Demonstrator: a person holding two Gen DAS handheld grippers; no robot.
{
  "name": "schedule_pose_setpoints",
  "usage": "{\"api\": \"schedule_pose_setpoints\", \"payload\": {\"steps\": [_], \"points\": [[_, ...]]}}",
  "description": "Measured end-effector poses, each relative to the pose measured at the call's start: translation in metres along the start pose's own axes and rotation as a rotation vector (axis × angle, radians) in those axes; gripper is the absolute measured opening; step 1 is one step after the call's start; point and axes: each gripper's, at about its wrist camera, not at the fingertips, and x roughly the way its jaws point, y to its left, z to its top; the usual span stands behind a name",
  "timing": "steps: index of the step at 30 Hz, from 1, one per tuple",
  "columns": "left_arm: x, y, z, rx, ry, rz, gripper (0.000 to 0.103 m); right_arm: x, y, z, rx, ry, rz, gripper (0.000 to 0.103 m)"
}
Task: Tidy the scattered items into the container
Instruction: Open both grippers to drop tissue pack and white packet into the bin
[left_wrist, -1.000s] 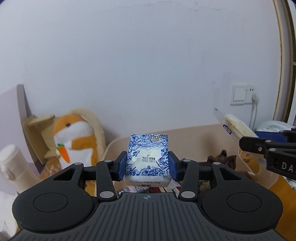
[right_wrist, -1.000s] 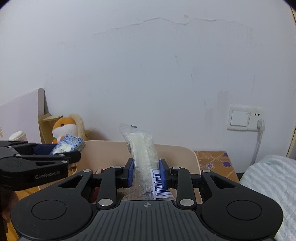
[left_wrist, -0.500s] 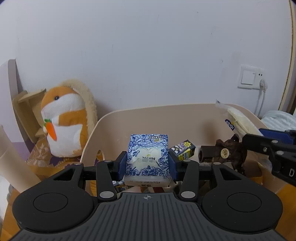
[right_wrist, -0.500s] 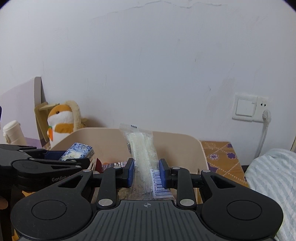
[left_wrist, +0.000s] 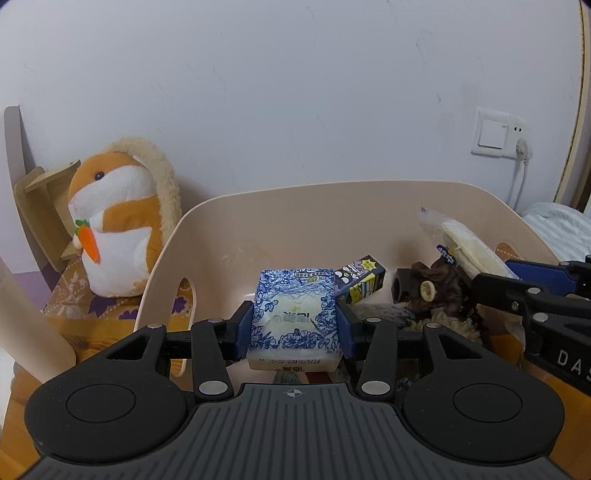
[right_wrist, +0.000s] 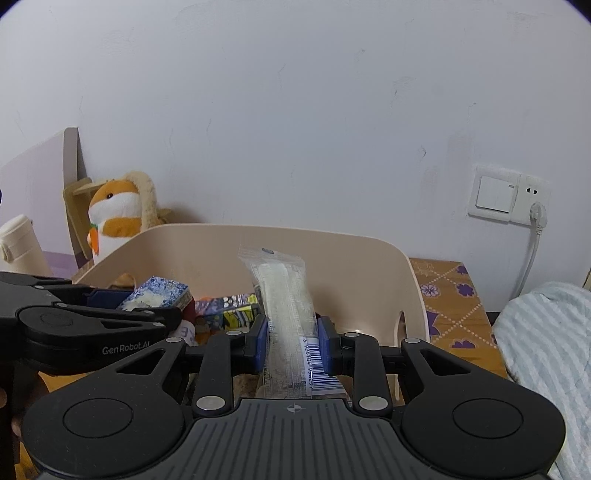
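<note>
Left wrist view: we see the left gripper (left_wrist: 294, 326) pinching a blue-and-white floral tissue pack (left_wrist: 293, 317), upright over the beige plastic tub (left_wrist: 369, 195). Right gripper (right_wrist: 290, 342) clamps a long clear-wrapped packet (right_wrist: 286, 306), long axis pointing forward, probably just inside the rim.

Patterned tabletop (right_wrist: 450, 295), beige bin (right_wrist: 332, 251), plush hamster (left_wrist: 114, 221), cream bottle (right_wrist: 18, 243)

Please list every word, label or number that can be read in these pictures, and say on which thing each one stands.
"GenRobot.AI": side of the left gripper.
"DAS", cut off by the picture's edge: side of the right gripper.
Tissue pack: print upside down, too small to read.
Clear packet: barcode digits too small to read.
Small carton: pattern only, no readable words.
</note>
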Motion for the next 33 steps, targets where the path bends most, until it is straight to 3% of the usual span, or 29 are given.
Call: {"api": "schedule_pose_setpoints", "payload": {"steps": [7, 9, 11, 12, 13, 15, 18, 33], "points": [[-0.003, 0.001, -0.001, 0.000, 0.005, 0.001, 0.047, -0.004, 0.002, -0.003, -0.008, 0.008, 0.001, 0.027], [-0.004, 0.002, -0.002, -0.001, 0.001, -0.004, 0.050, -0.006, 0.002, -0.003, -0.007, 0.002, 0.001, 0.039], [-0.006, 0.003, -0.002, -0.006, 0.000, -0.009, 0.058, -0.013, 0.002, -0.002, -0.002, -0.016, 0.003, 0.058], [-0.008, 0.004, -0.003, -0.012, -0.008, -0.009, 0.064, -0.016, 0.002, -0.002, 0.002, -0.028, -0.001, 0.073], [-0.011, 0.004, -0.003, -0.021, -0.021, -0.005, 0.067, -0.020, 0.002, -0.001, 0.004, -0.042, -0.005, 0.079], [-0.017, 0.006, -0.002, -0.033, -0.042, -0.003, 0.077, -0.029, 0.003, 0.001, 0.002, -0.061, -0.003, 0.079], [-0.025, 0.009, -0.001, -0.051, -0.054, -0.014, 0.080, -0.038, 0.005, 0.003, -0.003, -0.076, -0.008, 0.083], [-0.058, 0.011, -0.009, -0.066, -0.079, -0.018, 0.082, -0.069, 0.015, 0.000, 0.007, -0.106, -0.008, 0.085]]}}
